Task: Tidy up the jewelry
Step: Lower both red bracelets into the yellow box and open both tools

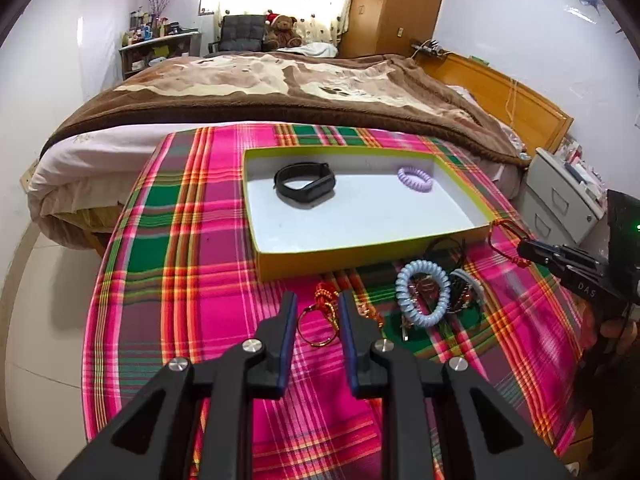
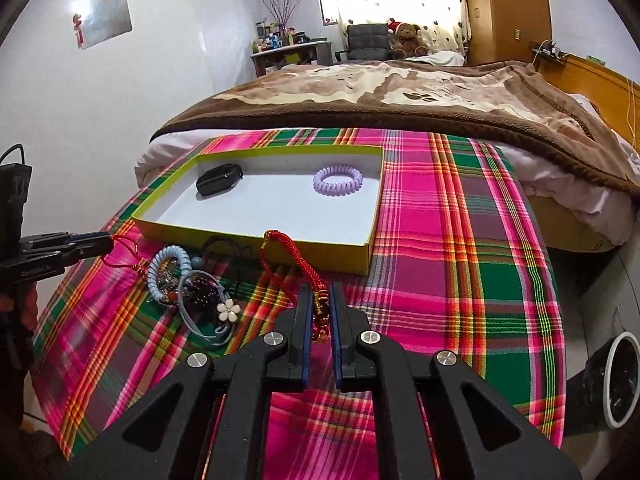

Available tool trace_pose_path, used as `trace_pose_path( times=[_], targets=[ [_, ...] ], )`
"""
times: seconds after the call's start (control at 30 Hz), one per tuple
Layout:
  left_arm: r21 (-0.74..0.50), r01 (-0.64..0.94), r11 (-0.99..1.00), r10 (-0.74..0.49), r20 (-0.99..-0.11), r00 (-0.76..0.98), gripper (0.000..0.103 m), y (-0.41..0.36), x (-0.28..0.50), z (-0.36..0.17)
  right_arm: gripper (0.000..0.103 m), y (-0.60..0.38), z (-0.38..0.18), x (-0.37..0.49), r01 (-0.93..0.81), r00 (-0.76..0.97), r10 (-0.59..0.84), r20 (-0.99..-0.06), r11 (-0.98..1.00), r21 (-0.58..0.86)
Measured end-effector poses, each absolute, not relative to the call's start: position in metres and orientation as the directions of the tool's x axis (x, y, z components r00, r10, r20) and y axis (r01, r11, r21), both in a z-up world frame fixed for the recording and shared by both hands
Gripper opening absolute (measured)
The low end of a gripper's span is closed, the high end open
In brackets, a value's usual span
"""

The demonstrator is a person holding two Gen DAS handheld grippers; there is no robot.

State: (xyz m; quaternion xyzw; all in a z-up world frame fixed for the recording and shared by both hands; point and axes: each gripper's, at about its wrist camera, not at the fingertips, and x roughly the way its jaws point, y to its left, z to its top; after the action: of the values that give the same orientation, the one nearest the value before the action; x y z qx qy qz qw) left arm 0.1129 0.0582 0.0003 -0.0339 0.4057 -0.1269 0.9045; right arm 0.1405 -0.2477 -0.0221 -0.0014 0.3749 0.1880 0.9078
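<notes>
Cord slippage is the risk: right gripper (image 2: pixel 321 300) pinches a red tassel cord (image 2: pixel 280 254) near its bead. Left gripper (image 1: pixel 318 312) hangs open over a gold ring charm (image 1: pixel 318 326); the cord's loop could snag the box (image 2: pixel 320 250) rim.

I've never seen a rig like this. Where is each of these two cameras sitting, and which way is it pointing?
Left wrist view: mounted on the left gripper, looking along its parted jaws over the plaid cloth toward the bed; the right gripper shows at its right edge.
Right wrist view: mounted on the right gripper, facing the same way, its jaws clamping a red cord charm; the left gripper shows at its left edge.
Shared: the yellow-rimmed tray holding a black band and purple coil tie.
</notes>
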Motion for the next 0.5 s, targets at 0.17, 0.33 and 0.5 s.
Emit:
trace_pose_path(
  times=[0.17,0.33,0.5],
  targets=[
    [-0.146,0.208,0.967,-0.248,-0.719,0.649,0.022,0.056,0.111,0.006,0.008,-0.246,-0.015,0.137,-0.346,0.659,0.350,-0.666,0.927,0.144],
    [-0.133,0.211,0.968,-0.241,-0.717,0.654,0.022,0.055,0.109,0.007,0.008,-0.244,-0.011,0.133,-0.348,0.667,0.352,-0.657,0.927,0.143],
    [-0.114,0.218,0.969,-0.235,-0.697,0.678,0.022,0.053,0.109,0.021,0.008,-0.244,-0.004,0.132,-0.345,0.678,0.353,-0.644,0.927,0.145]
  ],
)
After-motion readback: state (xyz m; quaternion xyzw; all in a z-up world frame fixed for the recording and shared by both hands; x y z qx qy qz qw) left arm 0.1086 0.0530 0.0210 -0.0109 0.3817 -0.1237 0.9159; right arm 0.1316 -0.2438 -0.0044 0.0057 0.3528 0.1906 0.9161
